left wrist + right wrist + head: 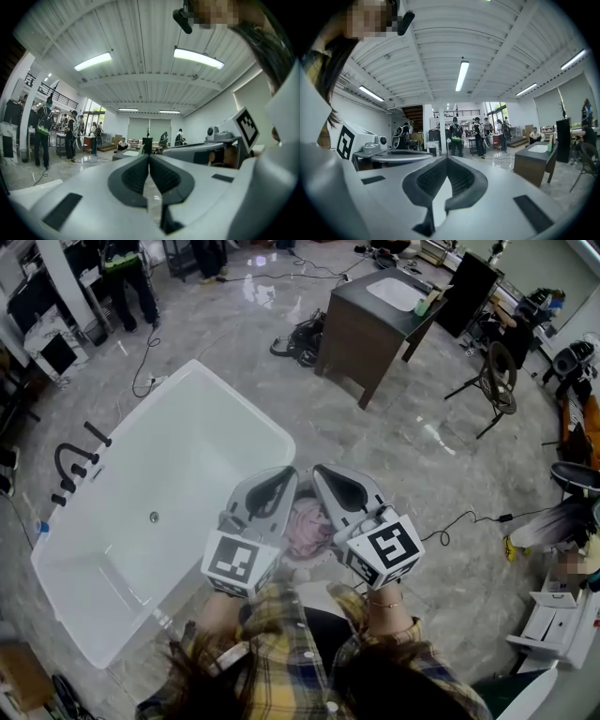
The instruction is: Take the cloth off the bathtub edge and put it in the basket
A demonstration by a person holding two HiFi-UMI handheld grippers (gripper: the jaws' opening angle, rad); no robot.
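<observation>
The head view has a pink cloth [305,526] lying crumpled low between my two grippers, in what looks like a pale basket [317,567] just off the white bathtub's [141,521] near corner. Much of the basket is hidden by the grippers. My left gripper [287,472] is shut and empty, held level above the tub's corner. Beside it, my right gripper [319,470] is shut and empty too. In the left gripper view the left gripper [149,157] has its jaws closed together on nothing. The right gripper view gives the same for the right gripper [446,159].
A black faucet [75,460] stands at the tub's left side. A dark vanity with a white sink [375,320] stands further off, with a black bag [300,338] and cables on the floor beside it. A tripod stand [492,381] is at right. People stand at the back.
</observation>
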